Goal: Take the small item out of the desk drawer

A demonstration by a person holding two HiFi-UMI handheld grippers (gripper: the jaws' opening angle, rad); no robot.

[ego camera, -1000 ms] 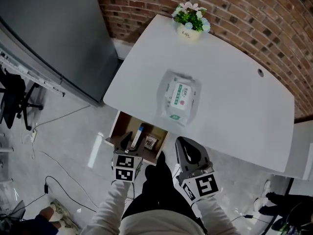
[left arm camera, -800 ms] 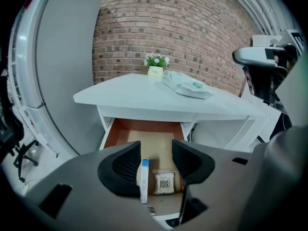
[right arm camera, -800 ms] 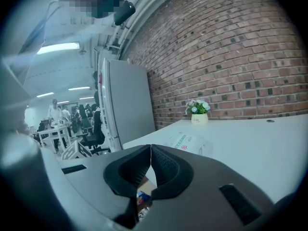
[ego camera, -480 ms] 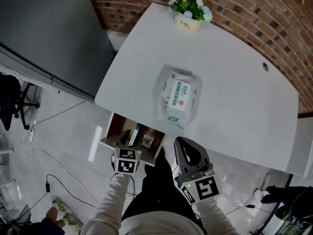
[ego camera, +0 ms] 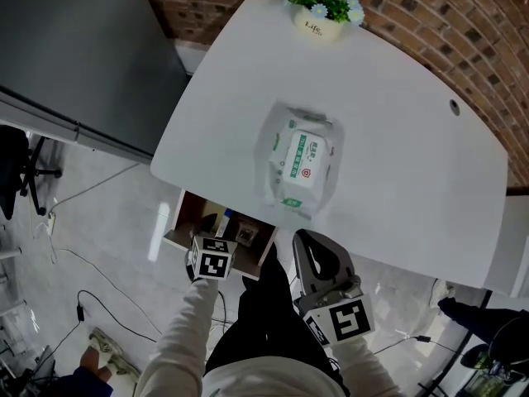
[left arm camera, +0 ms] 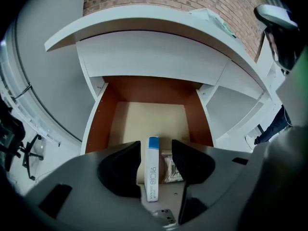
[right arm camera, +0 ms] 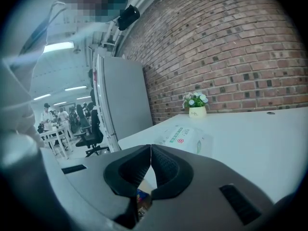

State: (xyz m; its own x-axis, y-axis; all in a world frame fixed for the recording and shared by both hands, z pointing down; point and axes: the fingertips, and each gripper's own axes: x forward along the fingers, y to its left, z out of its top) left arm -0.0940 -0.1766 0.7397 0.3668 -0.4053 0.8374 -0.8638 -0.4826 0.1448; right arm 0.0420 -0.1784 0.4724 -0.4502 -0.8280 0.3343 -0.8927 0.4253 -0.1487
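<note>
White desk (ego camera: 397, 139) up top, and under its near-left edge the drawer (left arm camera: 144, 88) stands open. The left gripper (left arm camera: 156, 147) is at the drawer's near end, jaws apart either side of the slim blue-tipped box (left arm camera: 152, 172). The right gripper (right arm camera: 150, 153) hovers to the right, jaws pressed together on nothing.

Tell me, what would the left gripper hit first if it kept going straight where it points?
Probably the slim white box with a blue end, in the open drawer. It lines up between the left gripper's open jaws, though depth is unclear.
</note>
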